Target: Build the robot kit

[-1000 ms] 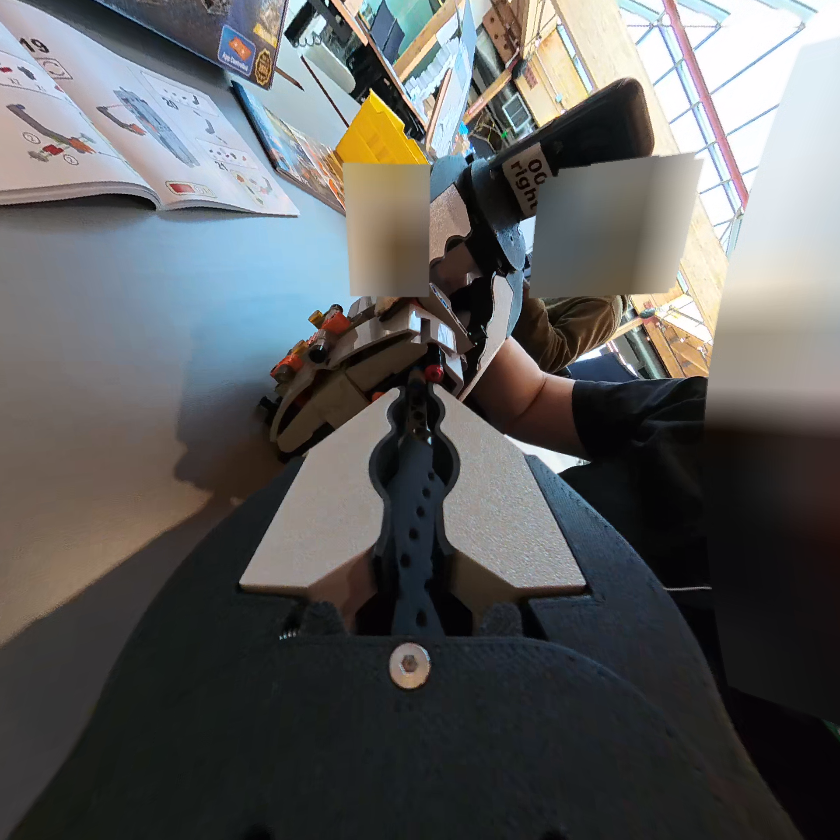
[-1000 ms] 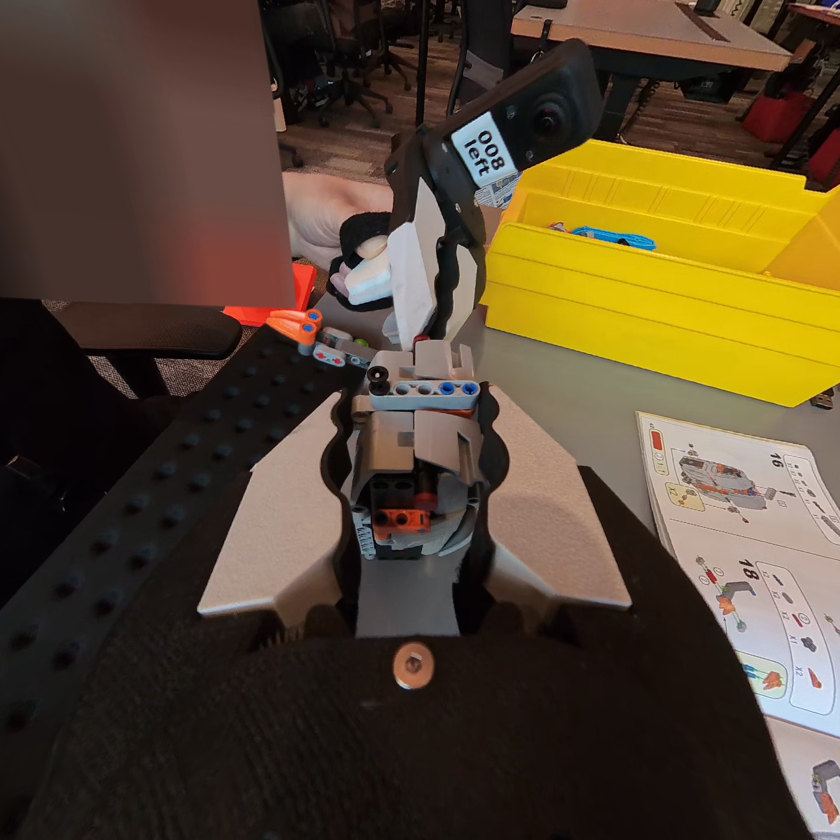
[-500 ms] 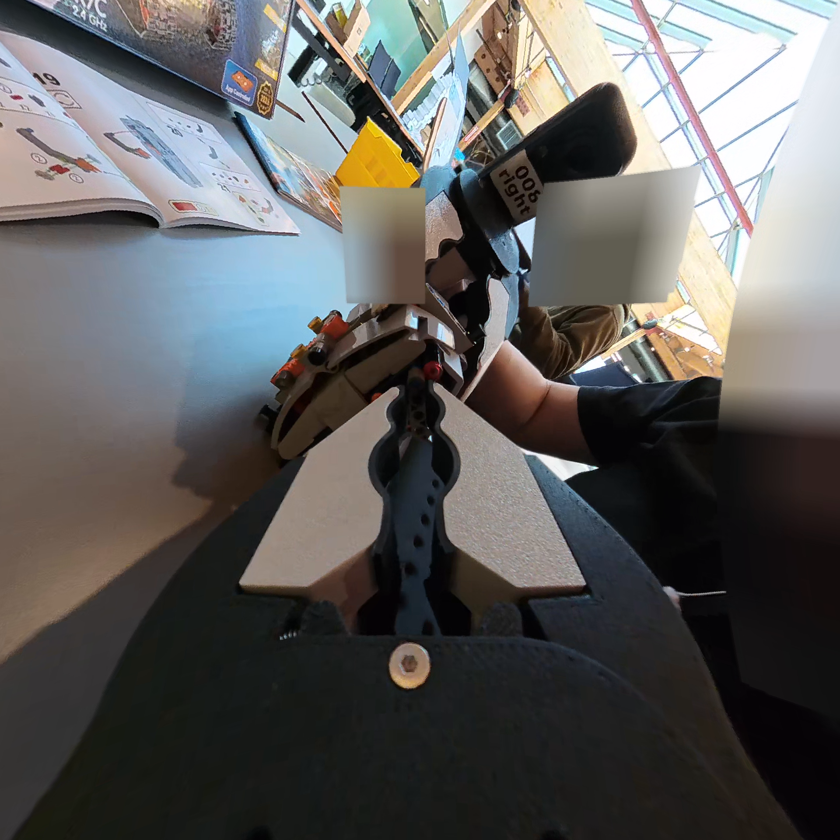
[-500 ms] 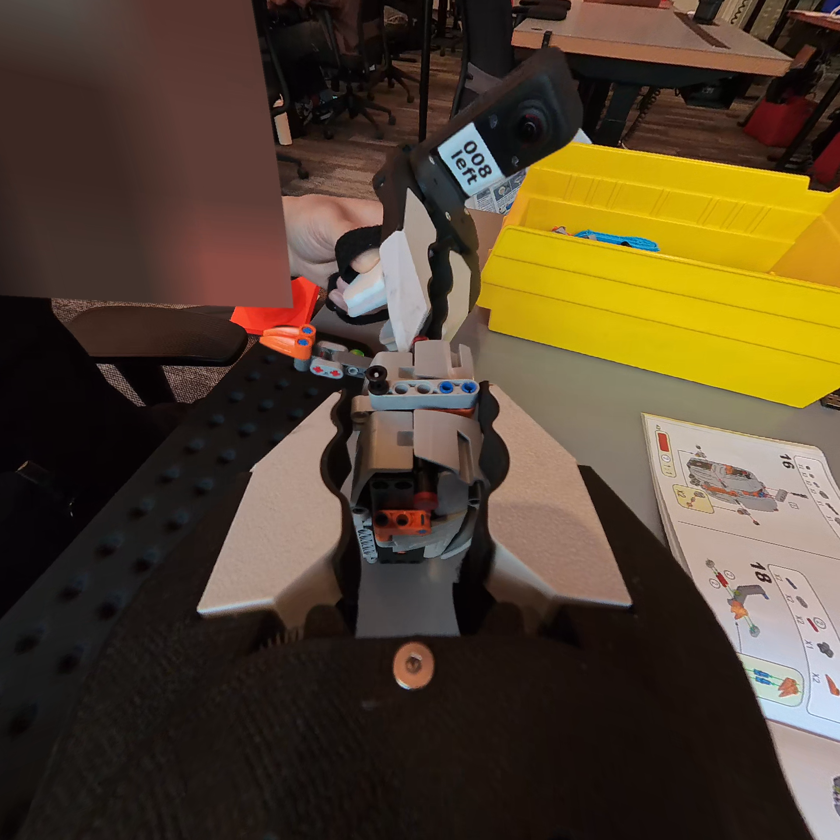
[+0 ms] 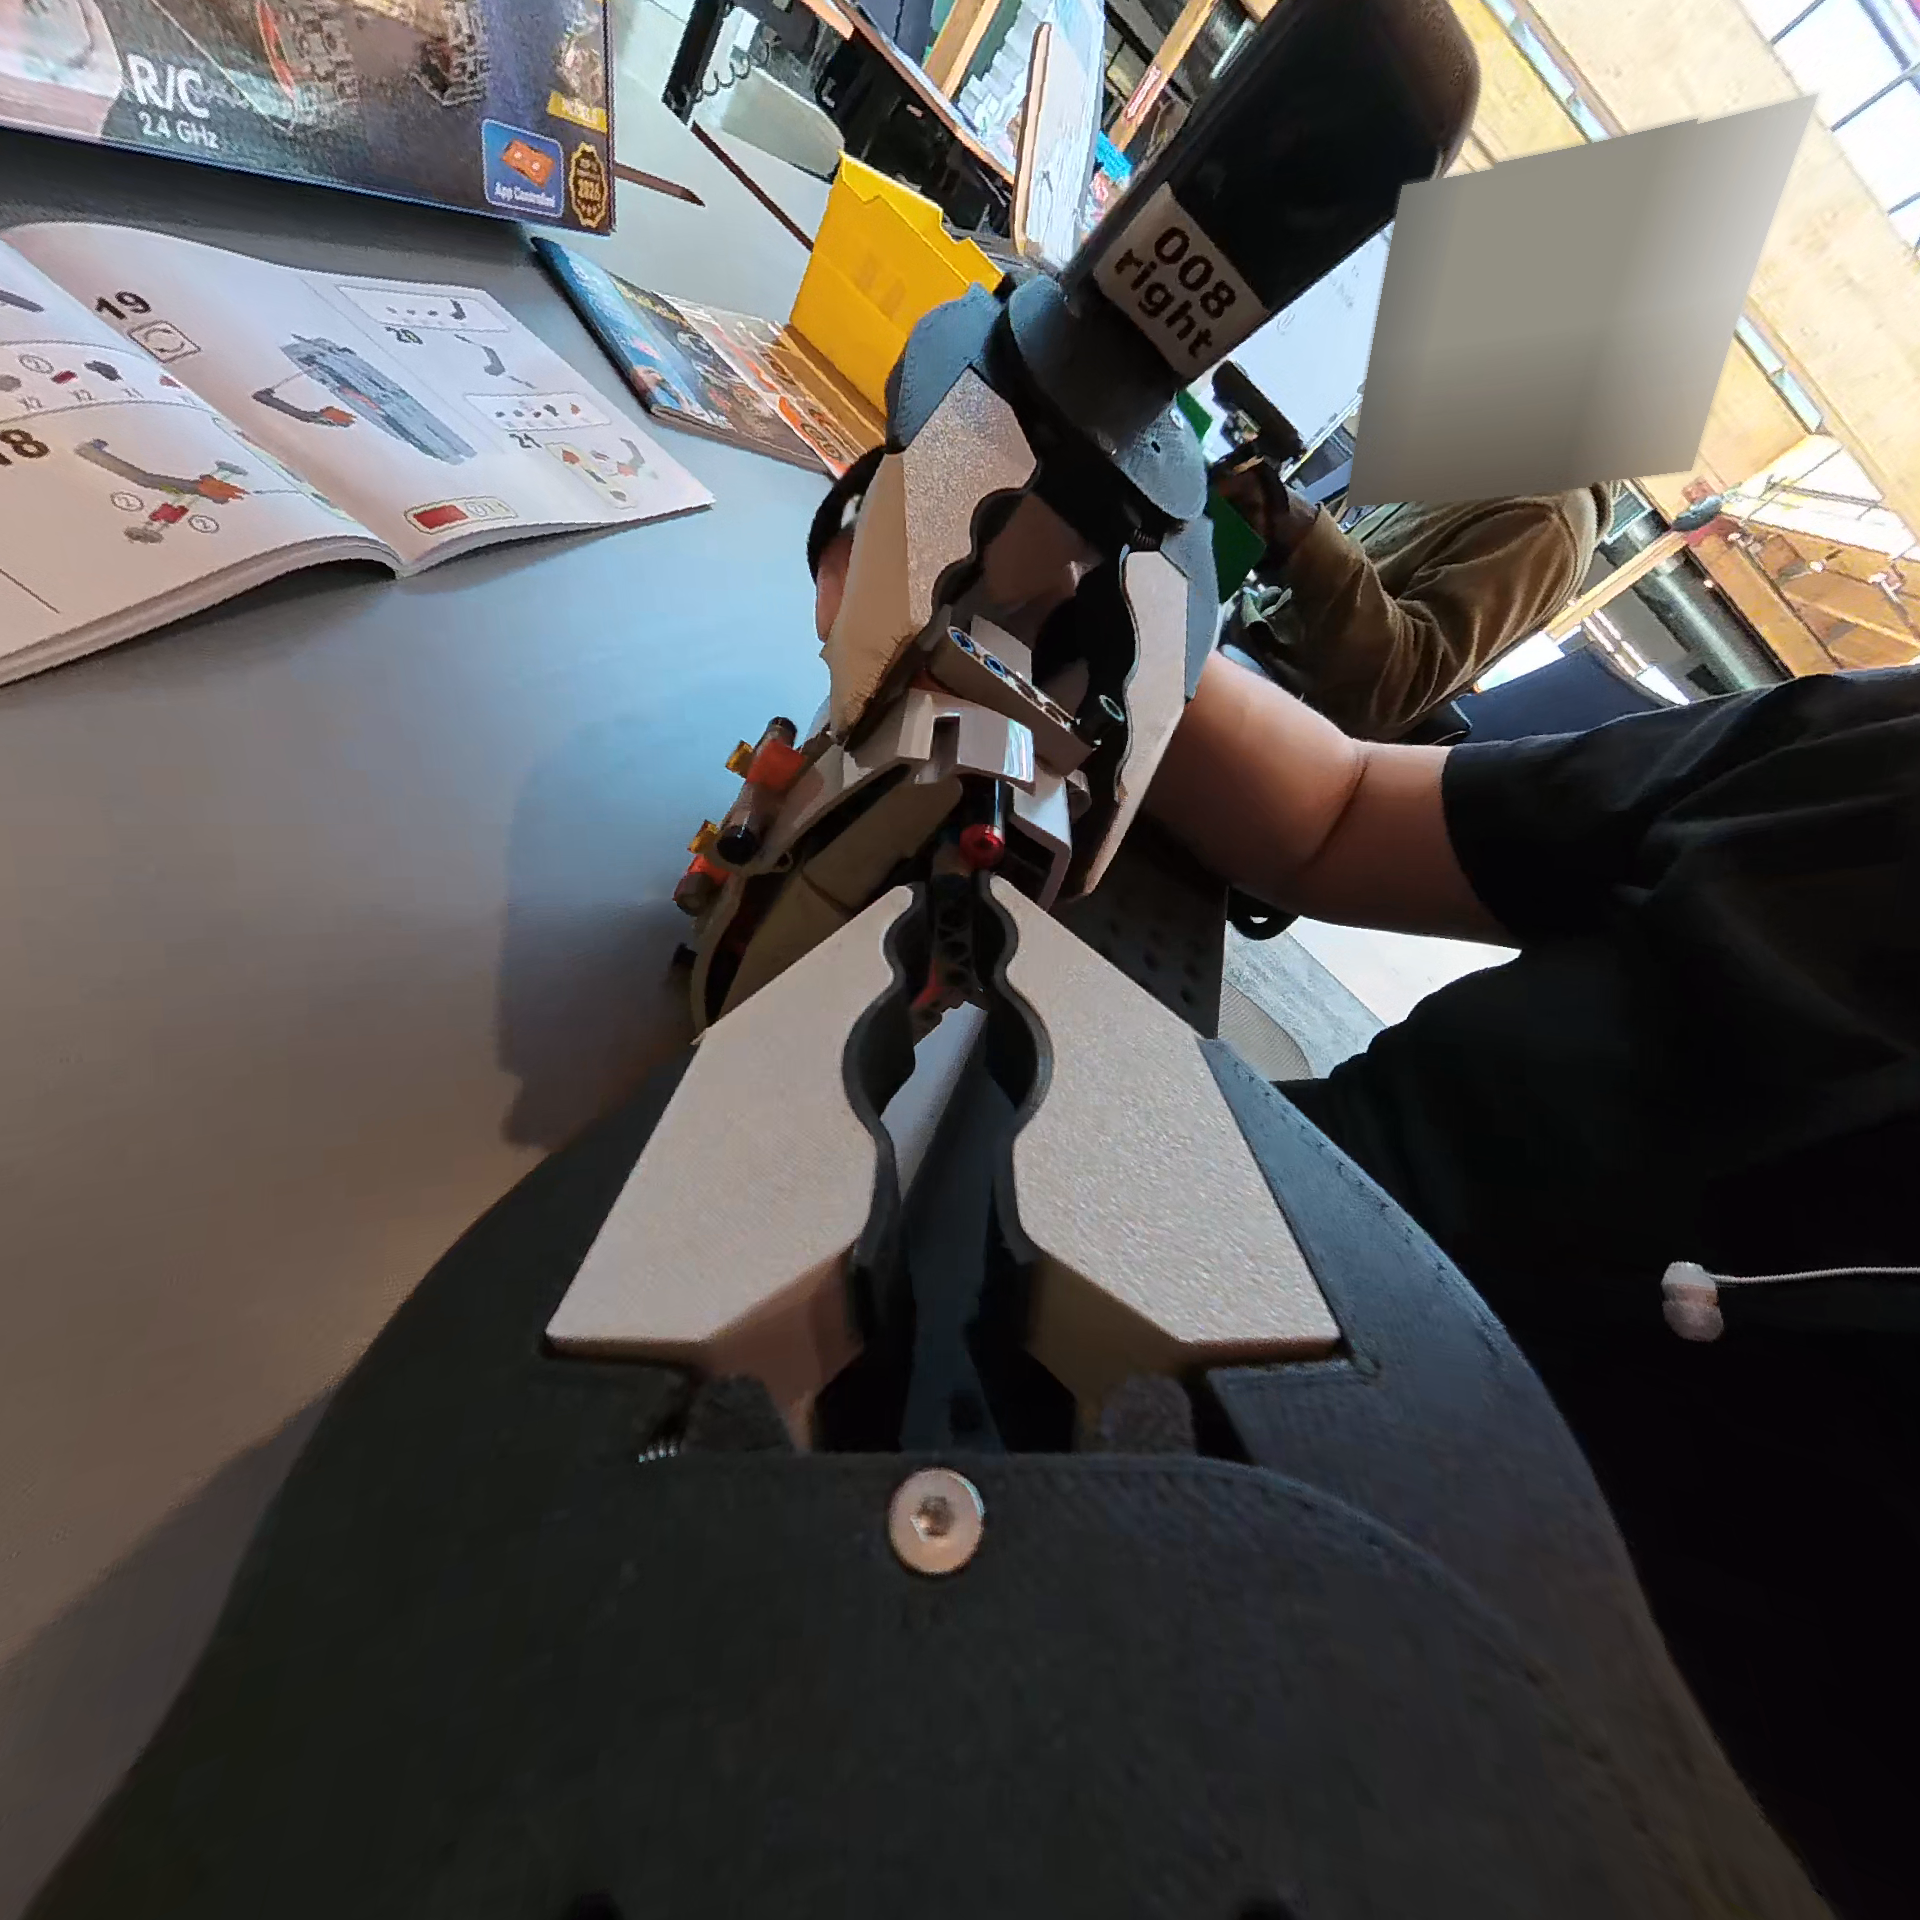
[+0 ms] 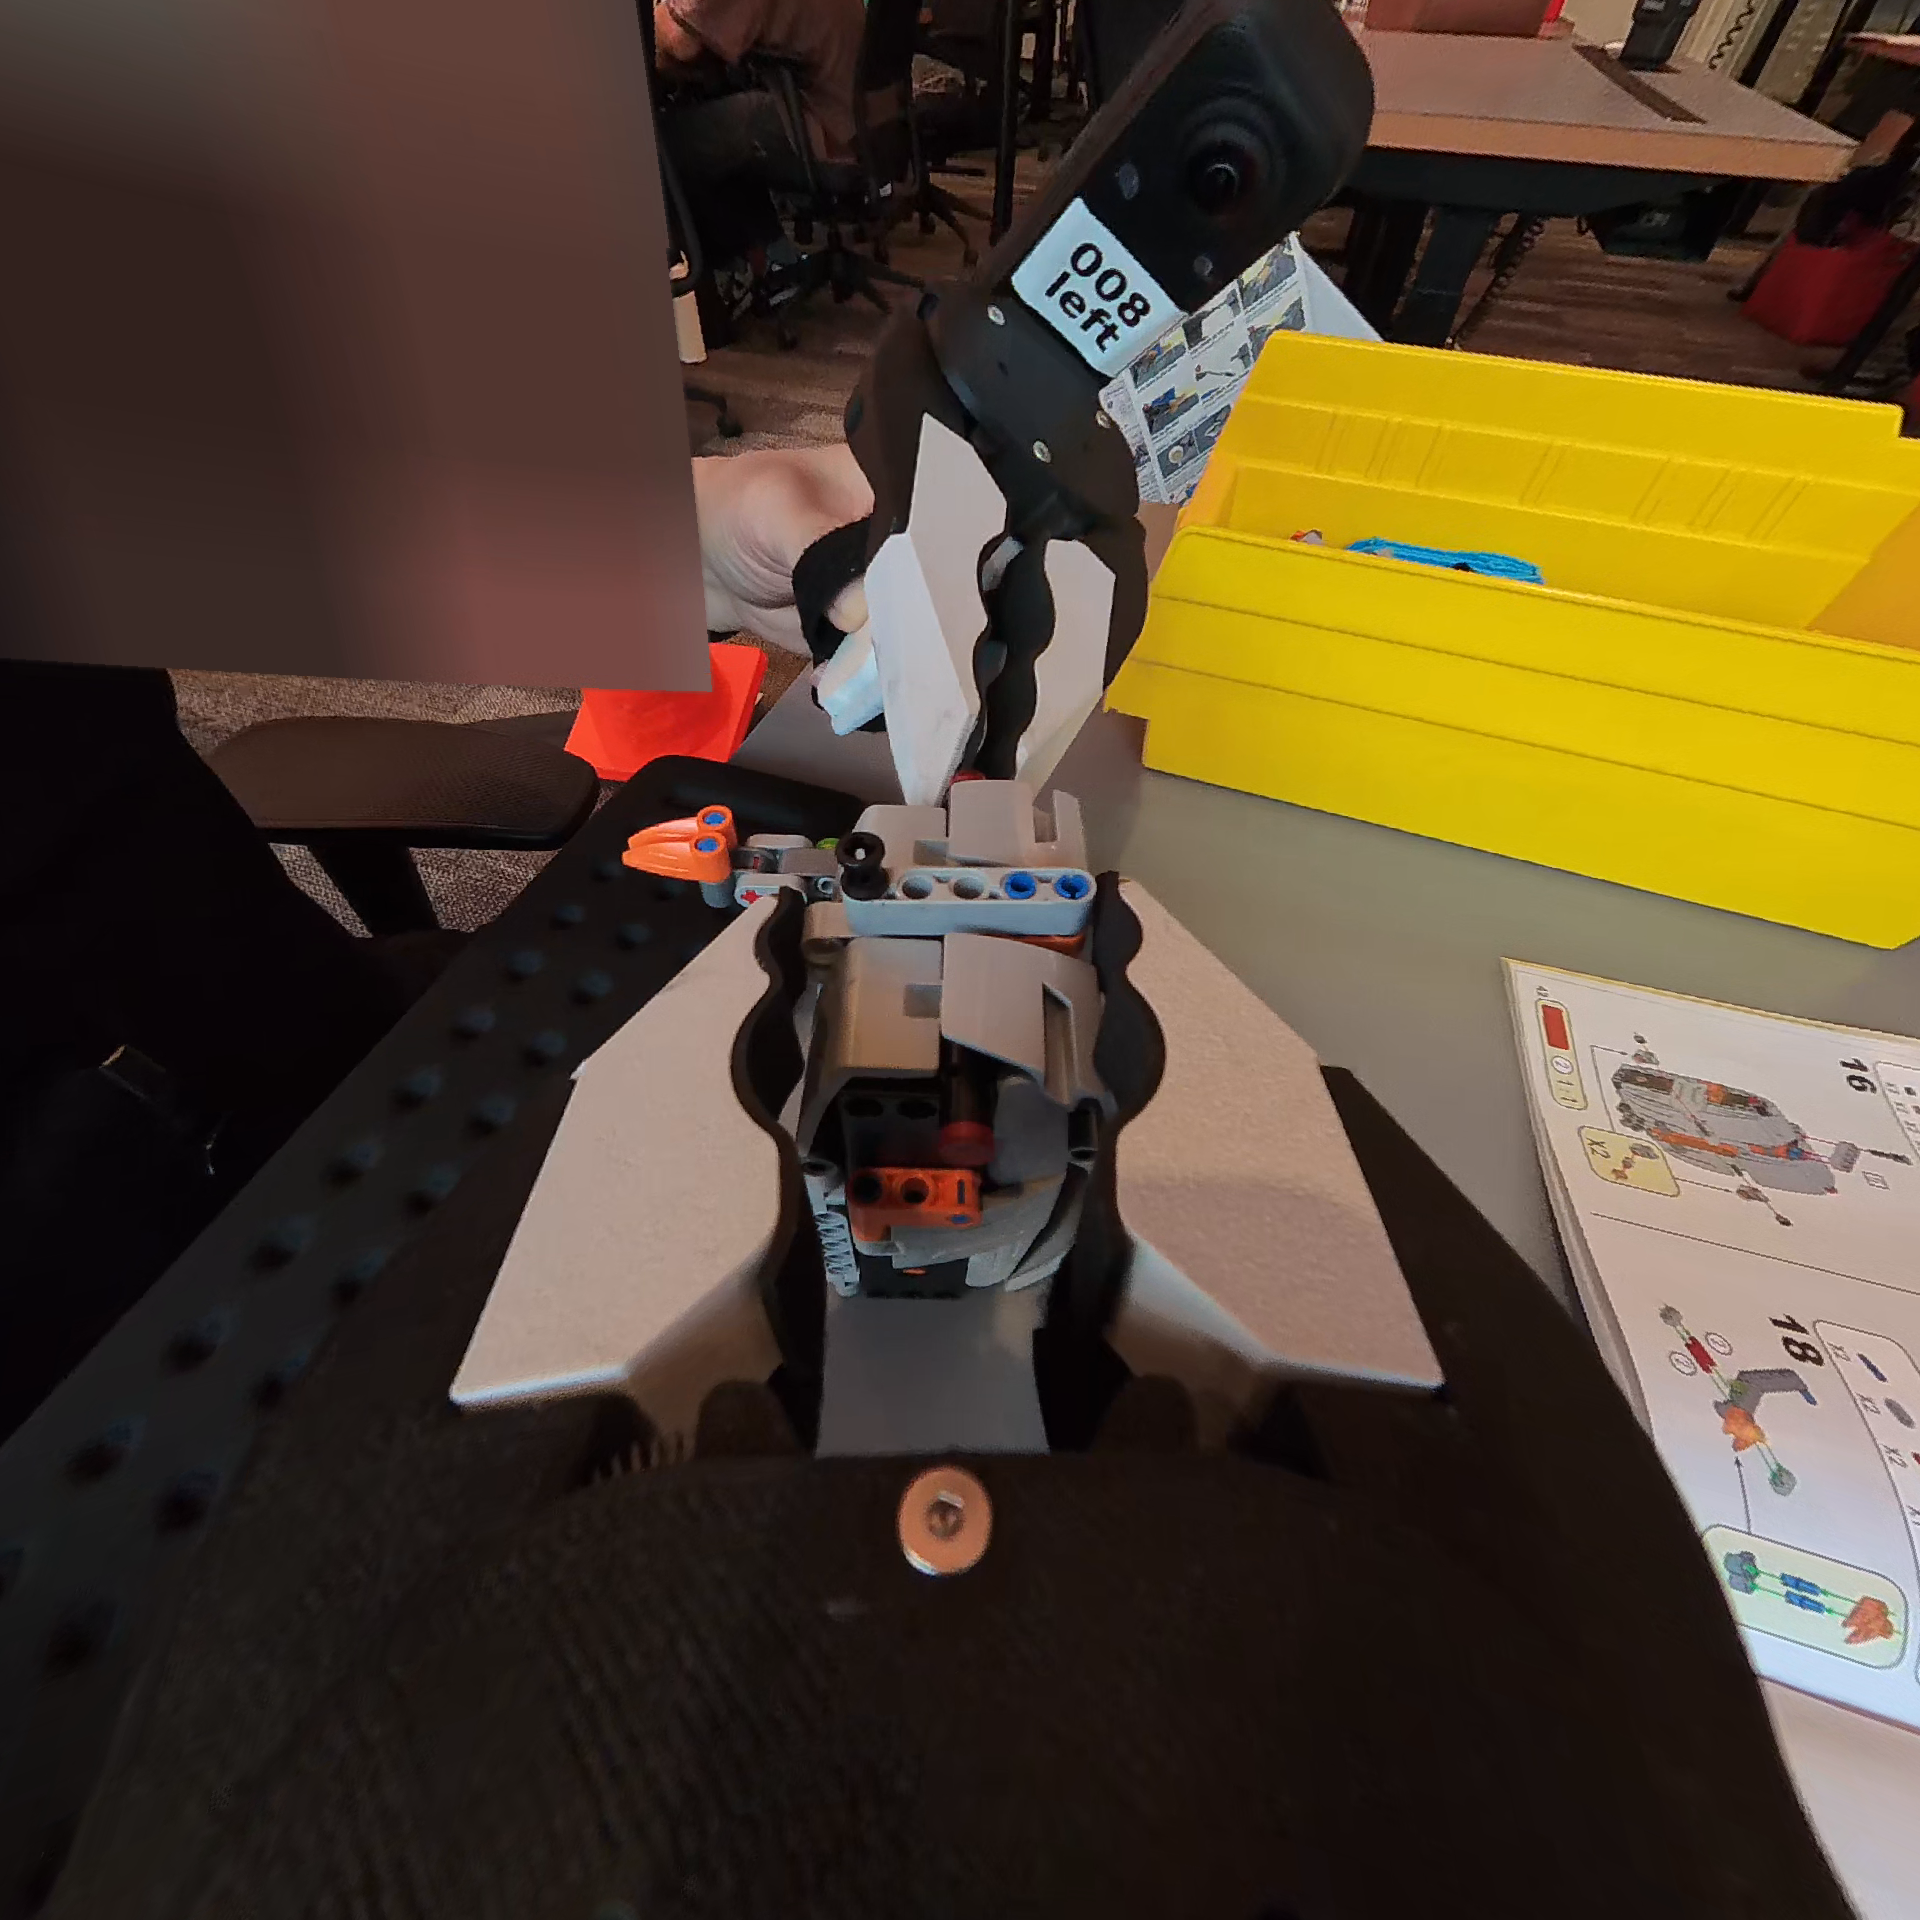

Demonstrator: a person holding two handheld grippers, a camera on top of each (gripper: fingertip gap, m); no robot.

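Note:
A grey brick model [image 6: 935, 1039] with orange, red and black parts sits between the fingers of my right gripper [image 6: 951, 909], which is shut on its sides, just above the grey table [image 6: 1299, 914]. A grey beam with blue pins [image 6: 971, 888] lies across its far end. My left gripper [image 5: 951, 899] is nearly closed, its tips pinching a thin black part [image 5: 951, 930] on the model's end [image 5: 831, 831]. The left gripper shows from the right wrist view [image 6: 982, 774], coming down onto the model's far end. The right gripper shows in the left wrist view [image 5: 966, 800].
A yellow bin [image 6: 1507, 727] stands at the back right. An open instruction booklet [image 6: 1745, 1247] lies right of the model; it shows in the left wrist view [image 5: 260, 436] with a dark box [image 5: 312, 83]. A black perforated plate [image 6: 364, 1143] and a small orange-grey piece [image 6: 707, 847] are left. Left and right tips are no more than a few centimetres apart.
The left gripper has tilted more upright over the model's far end. The right gripper still holds the model, turned slightly so that its grey beam faces the left wrist camera.

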